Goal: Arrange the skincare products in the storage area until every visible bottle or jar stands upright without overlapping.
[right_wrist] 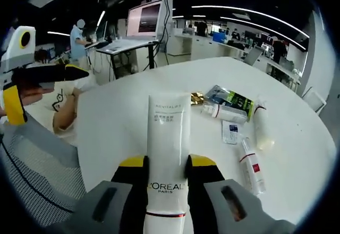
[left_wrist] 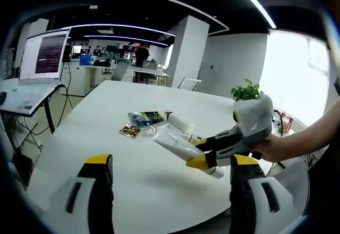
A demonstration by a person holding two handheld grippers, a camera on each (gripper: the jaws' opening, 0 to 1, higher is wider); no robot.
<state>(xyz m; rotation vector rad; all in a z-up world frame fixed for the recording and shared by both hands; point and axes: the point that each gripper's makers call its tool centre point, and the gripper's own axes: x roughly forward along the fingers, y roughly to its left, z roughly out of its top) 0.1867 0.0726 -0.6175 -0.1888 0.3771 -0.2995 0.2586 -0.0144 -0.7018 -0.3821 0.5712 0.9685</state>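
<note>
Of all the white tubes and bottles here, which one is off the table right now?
The L'Oreal tube, clamped in the right gripper. The other white tubes lie flat on the white table.

Open-plan office, dark ceiling with long curved LED strip lights (left_wrist: 133,29). Big white rounded tabletop (left_wrist: 106,138) fills the foreground. White square column (left_wrist: 186,50) behind it, white wall to its right, then a large bright window (left_wrist: 297,74), blown out. Small potted plant (left_wrist: 246,91) near the tabletop's far right edge. Left side: standing desk (left_wrist: 26,98) with a lit monitor (left_wrist: 45,56), cables hanging below. White chair (left_wrist: 189,83) at the far tabletop edge. More desks and people standing far back. Right gripper view: same monitor (right_wrist: 144,18) on its desk, grey mesh chair back (right_wrist: 37,175) at lower left.
</note>
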